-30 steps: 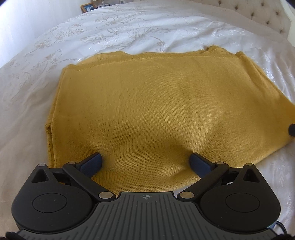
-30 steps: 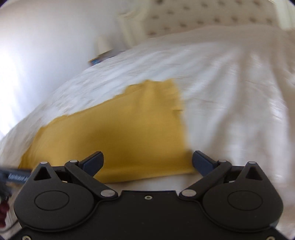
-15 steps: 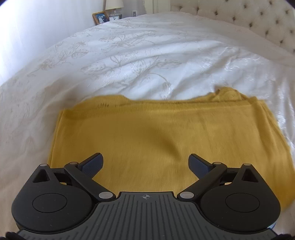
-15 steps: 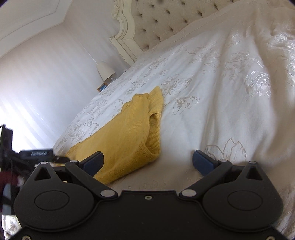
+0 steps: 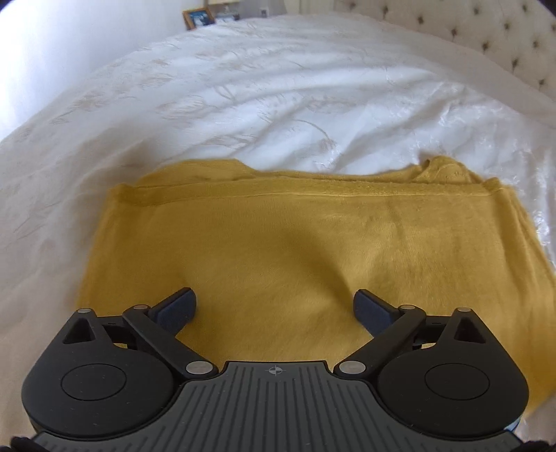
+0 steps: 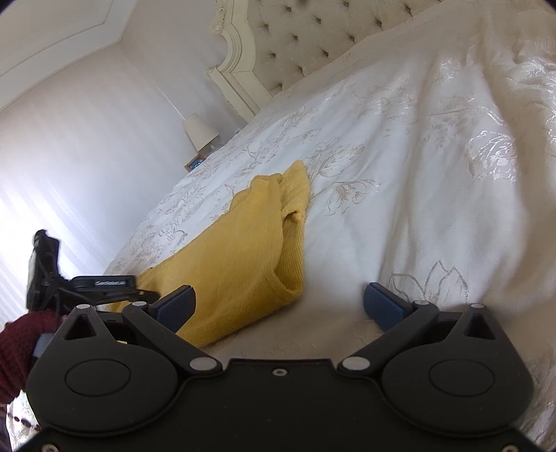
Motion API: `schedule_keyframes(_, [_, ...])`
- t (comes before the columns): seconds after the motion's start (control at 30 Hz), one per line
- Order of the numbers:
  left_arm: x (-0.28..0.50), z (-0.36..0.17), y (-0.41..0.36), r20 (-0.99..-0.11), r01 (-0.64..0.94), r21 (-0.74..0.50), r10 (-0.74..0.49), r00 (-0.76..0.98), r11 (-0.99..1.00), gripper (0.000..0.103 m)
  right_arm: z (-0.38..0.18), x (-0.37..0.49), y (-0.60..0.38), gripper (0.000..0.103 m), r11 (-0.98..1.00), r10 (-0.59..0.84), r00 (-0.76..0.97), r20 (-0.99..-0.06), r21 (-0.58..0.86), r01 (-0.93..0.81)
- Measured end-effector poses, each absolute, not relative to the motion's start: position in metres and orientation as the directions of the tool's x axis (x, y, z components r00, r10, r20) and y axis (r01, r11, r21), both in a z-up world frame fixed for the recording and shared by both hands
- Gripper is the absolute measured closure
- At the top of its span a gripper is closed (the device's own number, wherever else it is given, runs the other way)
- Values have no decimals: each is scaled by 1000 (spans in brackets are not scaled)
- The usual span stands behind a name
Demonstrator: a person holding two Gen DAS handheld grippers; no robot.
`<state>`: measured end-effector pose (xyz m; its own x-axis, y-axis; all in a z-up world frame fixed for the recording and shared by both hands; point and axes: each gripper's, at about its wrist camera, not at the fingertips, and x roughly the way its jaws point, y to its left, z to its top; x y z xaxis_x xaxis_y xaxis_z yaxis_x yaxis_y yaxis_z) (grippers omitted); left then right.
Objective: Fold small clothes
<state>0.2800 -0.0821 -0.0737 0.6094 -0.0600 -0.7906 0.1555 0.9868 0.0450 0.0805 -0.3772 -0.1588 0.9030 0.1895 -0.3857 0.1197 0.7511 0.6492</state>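
Folded yellow sweater flat on white bed. Left claw spread above sweater; right claw spread beside it, empty.

A white bedspread with a pale floral pattern filled most of both views, lying in soft creases. A cream tufted headboard with a carved frame stood at the top of the right wrist view. To its left, a small lamp stood against the striped wall. A framed picture showed at the top of the left wrist view.
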Motion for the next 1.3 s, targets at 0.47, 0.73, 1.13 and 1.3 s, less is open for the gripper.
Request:
schedule_keyframes(0.47, [220, -58, 2, -709, 132, -6, -98, 698, 991, 5, -146, 119, -391, 0, 734, 351, 813, -465, 675, 70])
schedule_keyframes(0.73, [231, -68, 39, -727, 133, -94, -160, 668, 987, 5, -140, 187, -400, 0, 709, 481, 715, -508, 705, 25])
schedule_keyframes(1.13, [248, -80, 76, -752, 79, -162, -175, 636, 984, 5, -140, 243, -388, 18, 660, 489, 711, -505, 747, 77])
schedule_keyframes(1.3, [245, -76, 79, -753, 101, -170, -195, 629, 980, 5, -123, 242, -374, 75, 760, 376, 674, -636, 628, 169])
